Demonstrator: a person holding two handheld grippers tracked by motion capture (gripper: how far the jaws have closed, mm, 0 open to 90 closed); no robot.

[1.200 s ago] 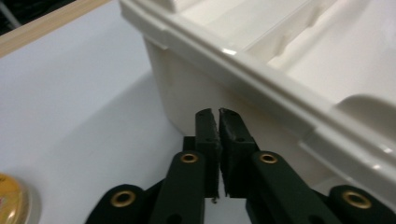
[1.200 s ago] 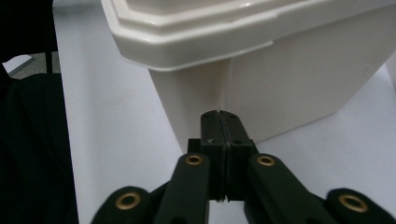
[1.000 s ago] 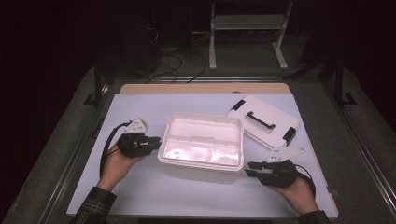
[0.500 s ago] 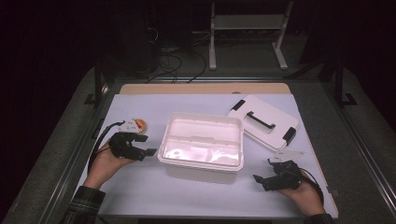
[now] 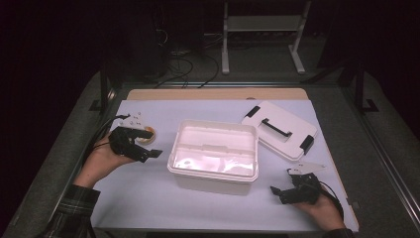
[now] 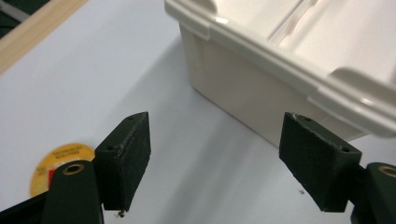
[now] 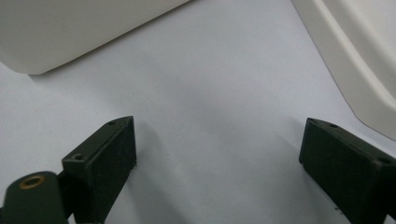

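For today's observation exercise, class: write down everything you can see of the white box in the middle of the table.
The white box is a rectangular, plastic-looking tub standing upright and open on the pale table sheet. It has a thick stepped rim and smooth, slightly tapered walls; its glossy inside reflects light, and nothing can be made out in it. Its lid, white with a black handle and clips, lies apart behind it to the right. Nothing touches the box but the sheet.

The box (image 5: pixel 214 156) is cream-white, its lid (image 5: pixel 280 130) white (black handle and clasps), the table (image 5: pixel 148 198) pale lilac.
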